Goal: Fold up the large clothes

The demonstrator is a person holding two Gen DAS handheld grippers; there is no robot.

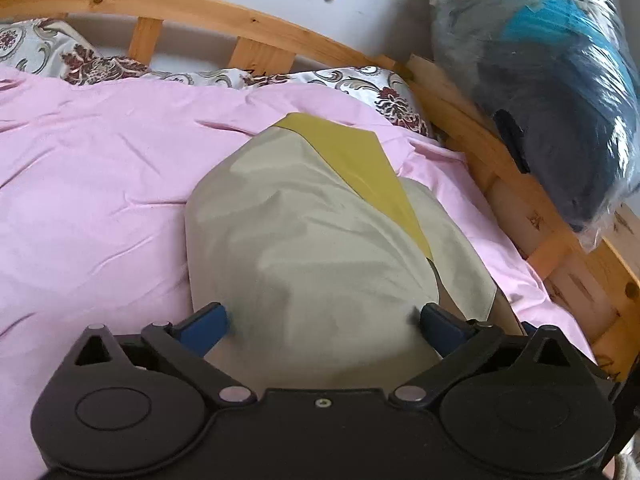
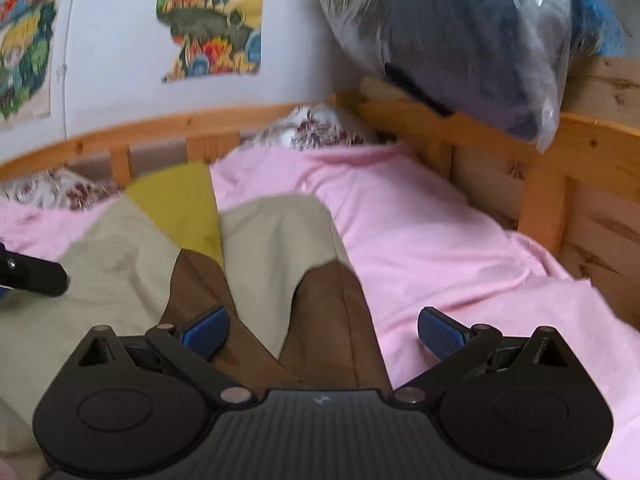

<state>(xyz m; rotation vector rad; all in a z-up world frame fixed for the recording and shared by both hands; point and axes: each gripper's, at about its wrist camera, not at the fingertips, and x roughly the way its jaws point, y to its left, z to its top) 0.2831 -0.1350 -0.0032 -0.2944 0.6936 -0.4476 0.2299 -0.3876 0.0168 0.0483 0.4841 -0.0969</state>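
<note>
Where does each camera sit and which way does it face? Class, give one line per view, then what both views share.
Left wrist: on the left gripper, open, looking down at the beige garment on the pink sheet.
Right wrist: on the right gripper, open, over the garment's brown part.
Shared: garment, wooden bed frame, plastic-wrapped bundle.

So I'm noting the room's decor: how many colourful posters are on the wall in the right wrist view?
2. One poster hangs at the top centre of the wall; another poster is at the far left, cut off by the frame edge. More may lie out of view.
</note>
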